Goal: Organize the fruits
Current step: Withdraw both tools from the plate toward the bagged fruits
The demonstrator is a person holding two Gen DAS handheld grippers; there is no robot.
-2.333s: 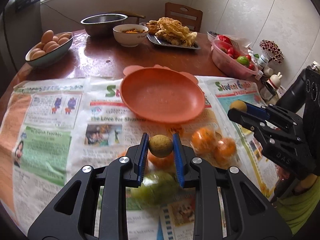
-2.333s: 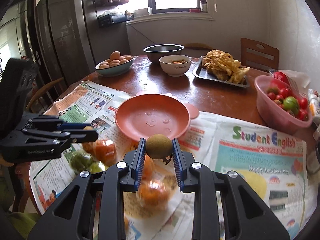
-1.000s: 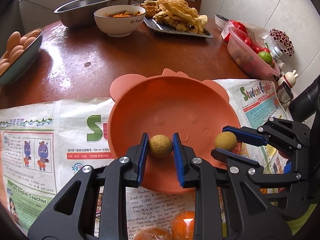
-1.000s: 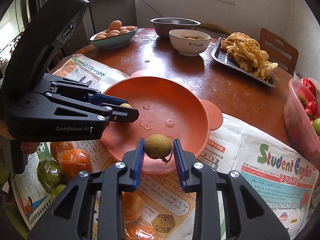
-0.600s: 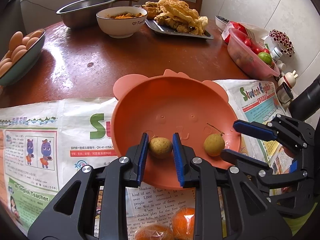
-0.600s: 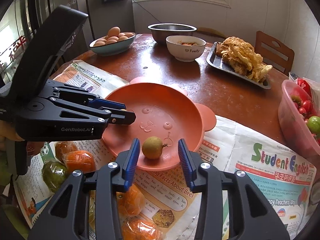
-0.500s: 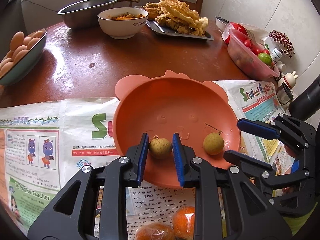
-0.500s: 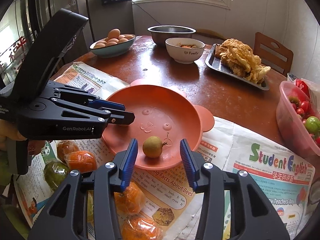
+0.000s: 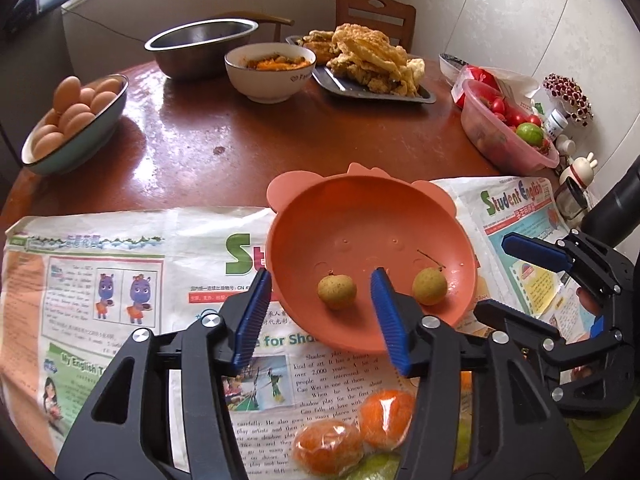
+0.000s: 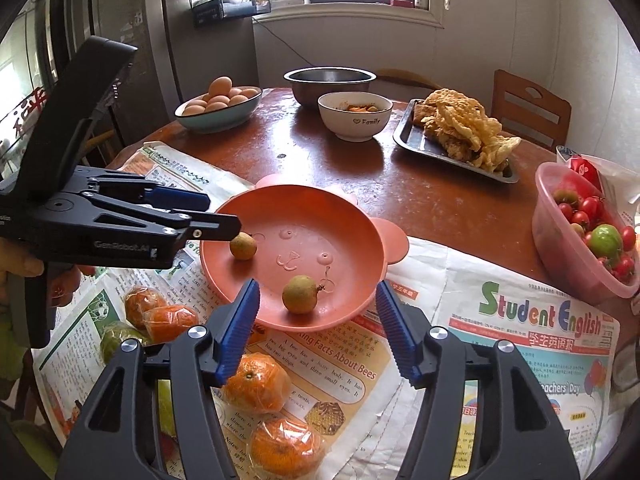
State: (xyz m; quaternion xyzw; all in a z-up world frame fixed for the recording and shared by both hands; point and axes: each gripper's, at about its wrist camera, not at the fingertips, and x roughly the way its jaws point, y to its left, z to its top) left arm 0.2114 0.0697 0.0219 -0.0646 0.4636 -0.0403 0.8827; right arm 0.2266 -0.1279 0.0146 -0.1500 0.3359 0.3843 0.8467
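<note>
We log the salmon-pink plastic bowl with small ears [image 9: 372, 216] [image 10: 348, 216] on the spread newspaper [image 9: 120, 272] [image 10: 520, 320], near the counter [image 9: 240, 140] [image 10: 420, 200] edge. It holds two small round tan-brown fruits, apart from each other: one [image 9: 337, 291] [image 10: 243, 245] lies in line with the gap of the left tool [image 9: 318, 316] [image 10: 210, 214], the other, with a thin stem [image 9: 429, 288] [image 10: 300, 294], lies in line with the gap of the right tool [image 10: 318, 328] [image 9: 504, 276]. We see both tools with jaws spread wide and gripping nothing; neither fruit touches a blue pad.

Outside the bowl, on the newspaper, lie plastic-wrapped oranges [image 9: 384, 412] [image 10: 256, 384] and a green fruit [image 9: 376, 466] [image 10: 116, 340], close below the tools.

Further back on the counter:
- a teal oval dish of brown eggs [image 9: 76, 112] [image 10: 220, 100];
- a steel mixing bowl [image 9: 200, 46] [image 10: 330, 80], contents not visible to us;
- a white ceramic bowl with orange food [image 9: 272, 72] [image 10: 354, 116];
- a dark metal tray of fried golden pieces [image 9: 372, 64] [image 10: 460, 132];
- a translucent pink tub of red cherry tomatoes and one green fruit [image 9: 508, 128] [image 10: 592, 232].

A wooden chair [image 9: 374, 12] [image 10: 528, 108] stands behind the counter. In the right wrist view, the left tool's body covers part of the newspaper and reaches over the bowl's left rim.
</note>
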